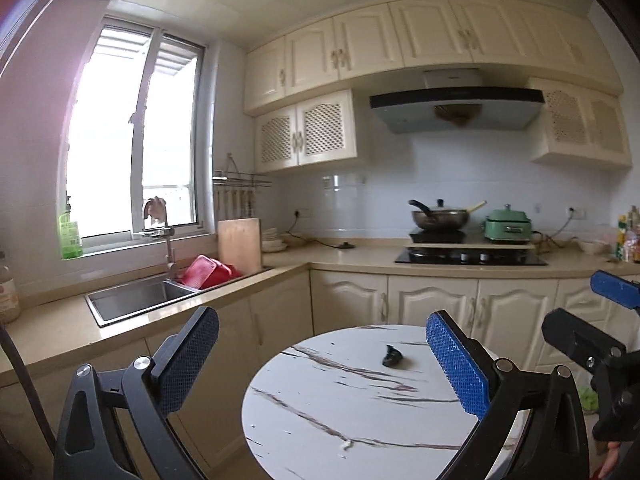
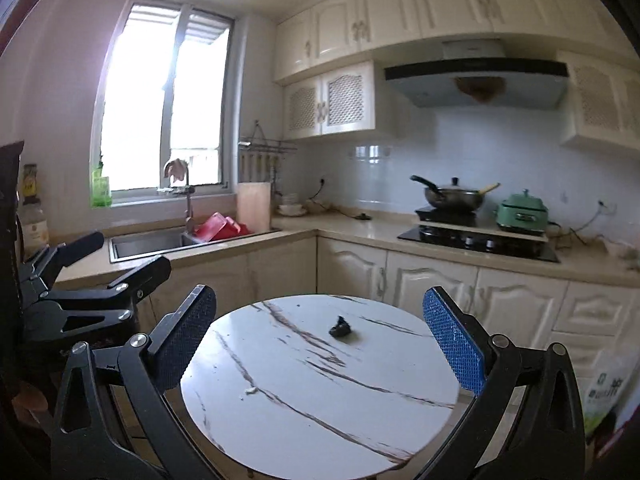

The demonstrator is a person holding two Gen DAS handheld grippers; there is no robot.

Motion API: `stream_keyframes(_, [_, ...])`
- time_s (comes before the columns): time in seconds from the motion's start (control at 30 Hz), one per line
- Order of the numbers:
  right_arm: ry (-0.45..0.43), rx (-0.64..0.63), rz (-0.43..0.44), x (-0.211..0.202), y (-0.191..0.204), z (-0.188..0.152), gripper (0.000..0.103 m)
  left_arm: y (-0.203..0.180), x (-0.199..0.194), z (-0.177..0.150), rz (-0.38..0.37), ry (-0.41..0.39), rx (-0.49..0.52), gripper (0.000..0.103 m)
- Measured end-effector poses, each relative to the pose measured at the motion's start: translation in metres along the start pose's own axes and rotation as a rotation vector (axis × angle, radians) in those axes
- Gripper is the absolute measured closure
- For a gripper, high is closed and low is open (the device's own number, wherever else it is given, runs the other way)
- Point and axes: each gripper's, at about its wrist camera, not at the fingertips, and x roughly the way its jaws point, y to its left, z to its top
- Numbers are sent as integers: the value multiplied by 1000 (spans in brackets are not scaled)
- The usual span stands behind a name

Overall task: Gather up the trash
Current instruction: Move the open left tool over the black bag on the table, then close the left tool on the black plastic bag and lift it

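A round white marble table (image 1: 340, 404) (image 2: 360, 408) stands in front of both grippers. A small crumpled black piece of trash (image 1: 392, 357) (image 2: 340, 330) lies on its far half, and a tiny white scrap (image 1: 346, 445) (image 2: 251, 391) lies nearer. My left gripper (image 1: 324, 364) hovers over the table's near left edge, open, nothing between its blue pads. My right gripper (image 2: 320, 340) hangs over the near edge too, open and empty. Each shows in the other's view: the right gripper (image 1: 596, 308) at the right edge, the left gripper (image 2: 116, 258) at the left.
An L-shaped counter runs behind the table with a sink (image 1: 132, 300), a red basket (image 1: 208, 272), a cutting board (image 1: 240, 244), and a stove (image 1: 468, 258) bearing a wok and a green pot. A white and green bag (image 2: 608, 392) stands on the floor at the right.
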Motion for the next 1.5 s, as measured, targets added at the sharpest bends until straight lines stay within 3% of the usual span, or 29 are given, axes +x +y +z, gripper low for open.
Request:
stream_keyframes(0.23, [28,7,28,17,-4,-12,0,-24,42,5,8,19,15,1])
stream_keyframes(0.37, [45,15,23,28,-17,-19,0,-33,84,20,-40,66,51,1])
stream_keyframes(0.53, [101,45,-17,57,-52,-33,0,-40,167,39,-165,244,57,1])
stream_keyframes(0.7, [179,113,-53,98,-99,-60,0,-64,260,43,-164,402,120,1])
stream_keyframes(0.8, [225,167,-66,119,-128,-81,0,-91,329,50,-242,483,130,1])
stream_keyframes(0.9, [276,224,-79,135,-159,-107,0,-112,398,47,-255,568,182,1])
stream_keyframes(1.0, [322,272,-94,145,-187,-134,0,-136,459,33,-182,626,292,1])
stream_keyframes(1.13, [370,322,-118,156,-218,-167,0,-155,511,8,-210,725,315,4])
stream_keyframes(1.2, [385,342,-126,158,-229,-180,0,-162,530,-4,-215,732,324,10])
stream_keyframes(1.33, [397,375,-143,158,-249,-199,0,-163,562,-15,-198,728,331,13])
stream_keyframes(1.47, [406,417,-173,148,-270,-216,0,-163,584,-31,-247,771,279,40])
stream_keyframes(1.5, [408,434,-193,141,-278,-223,0,-162,584,-38,-271,849,262,54])
